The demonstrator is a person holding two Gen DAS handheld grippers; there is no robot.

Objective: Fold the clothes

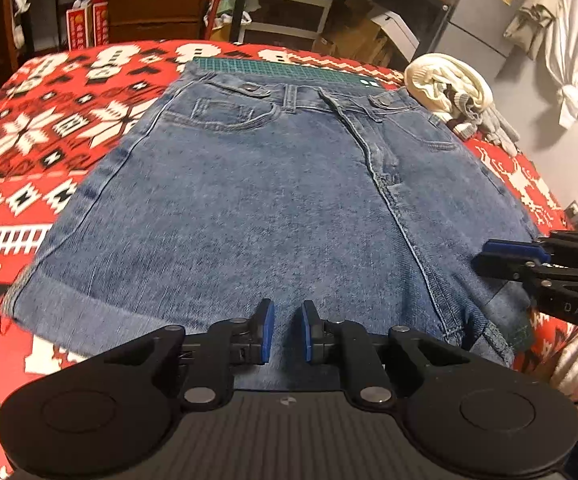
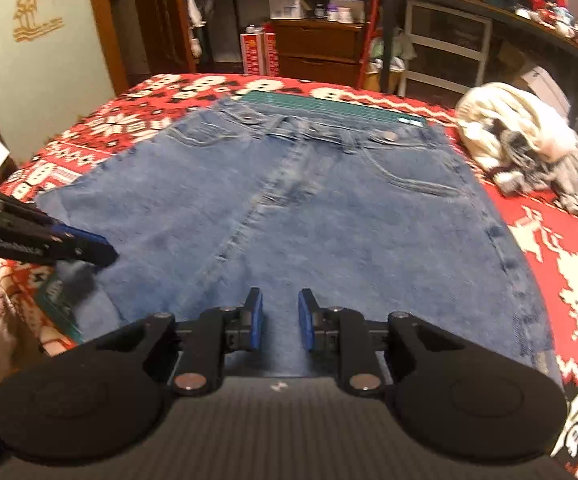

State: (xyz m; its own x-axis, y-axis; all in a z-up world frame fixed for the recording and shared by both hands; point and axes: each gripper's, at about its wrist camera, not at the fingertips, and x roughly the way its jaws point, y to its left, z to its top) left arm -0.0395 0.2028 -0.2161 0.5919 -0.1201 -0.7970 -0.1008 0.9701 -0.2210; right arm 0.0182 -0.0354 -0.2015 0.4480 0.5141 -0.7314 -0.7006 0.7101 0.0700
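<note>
Denim shorts point(image 1: 273, 200) lie flat, front up, on red patterned blanket point(image 1: 41, 148), waistband on green cutting mat point(image 1: 281, 67). Left gripper point(image 1: 287, 330) and right gripper point(image 2: 279, 318) at the hem end, fingers slightly spread, gripping nothing. Cream knit pile point(image 2: 521, 136) beside the shorts.

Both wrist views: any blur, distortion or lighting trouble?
Left wrist: denim shorts mostly sharp, slight smear at the cuff, fisheye bends the room edges. Right wrist: softer overall, waistband motion-blurred, dim warm light; no glare in either.
</note>
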